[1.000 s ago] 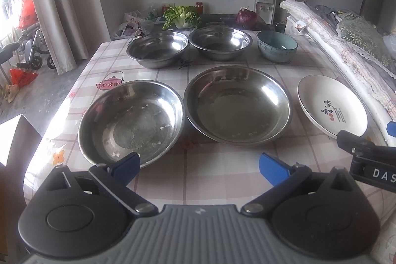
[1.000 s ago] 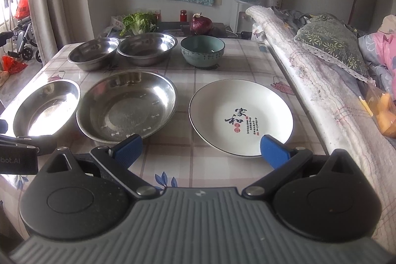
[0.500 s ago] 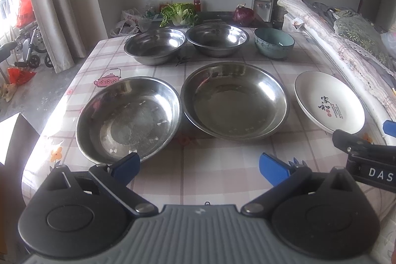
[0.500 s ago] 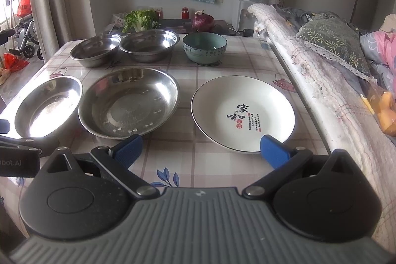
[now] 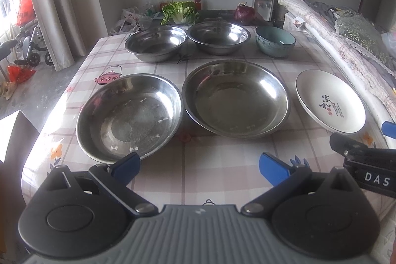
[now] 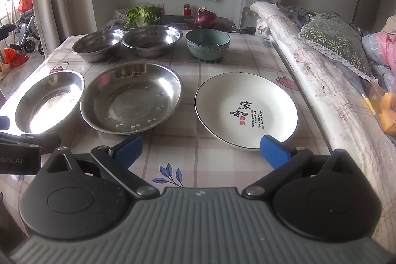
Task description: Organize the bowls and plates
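Table [image 5: 222,172] holds six pieces, nothing stacked yet. Largest first: two wide steel pans in the near row, left pan [image 5: 130,116] and middle pan [image 5: 236,97], rims almost touching. White plate [image 6: 246,109] at 3 o'clock of them, near the table's right edge. Far row: two steel bowls [image 5: 156,41] [image 5: 219,36], then small teal bowl [image 6: 208,43] at the right end.

Left tongs [image 5: 199,168] released, empty; left pan sits at 11 o'clock, its near rim just ahead of the left tip. Right tongs [image 6: 200,150] released, empty; plate at 1 o'clock, near rim at the right tip. All pieces round, no long axis.

Judgement: right hand nearer the plate, left nearer the pans.
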A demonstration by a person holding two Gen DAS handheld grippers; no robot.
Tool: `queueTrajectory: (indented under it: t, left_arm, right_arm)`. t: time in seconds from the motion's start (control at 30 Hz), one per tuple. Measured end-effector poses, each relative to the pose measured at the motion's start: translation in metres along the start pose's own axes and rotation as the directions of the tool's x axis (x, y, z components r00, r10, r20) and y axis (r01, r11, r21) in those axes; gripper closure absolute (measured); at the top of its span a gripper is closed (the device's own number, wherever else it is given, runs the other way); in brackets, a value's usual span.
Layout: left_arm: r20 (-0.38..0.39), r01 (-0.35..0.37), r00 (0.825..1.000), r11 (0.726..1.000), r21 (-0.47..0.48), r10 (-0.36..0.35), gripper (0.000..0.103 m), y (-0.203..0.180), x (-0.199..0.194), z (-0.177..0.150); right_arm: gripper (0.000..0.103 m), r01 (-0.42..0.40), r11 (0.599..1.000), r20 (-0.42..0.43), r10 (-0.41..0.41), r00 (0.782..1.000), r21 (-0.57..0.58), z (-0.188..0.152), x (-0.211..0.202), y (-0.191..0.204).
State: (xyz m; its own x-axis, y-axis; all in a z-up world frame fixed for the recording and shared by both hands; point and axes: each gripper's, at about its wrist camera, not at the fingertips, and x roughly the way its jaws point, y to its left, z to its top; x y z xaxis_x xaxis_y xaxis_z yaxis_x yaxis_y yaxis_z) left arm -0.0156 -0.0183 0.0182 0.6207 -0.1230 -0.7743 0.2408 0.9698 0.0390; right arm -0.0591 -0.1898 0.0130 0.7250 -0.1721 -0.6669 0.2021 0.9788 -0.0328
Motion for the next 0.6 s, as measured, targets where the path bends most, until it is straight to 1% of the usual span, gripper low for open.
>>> queueTrajectory:
  t: [0.6]
  left_arm:
    - [-0.008, -0.008, 1.000, 1.000, -0.015, 0.008, 0.000, 0.0089, 0.0038, 0.0004]
  right_arm:
    - [0.001, -0.002, 1.000, -0.009, 0.002, 1.000, -0.028, 0.0026, 0.0049, 0.0083]
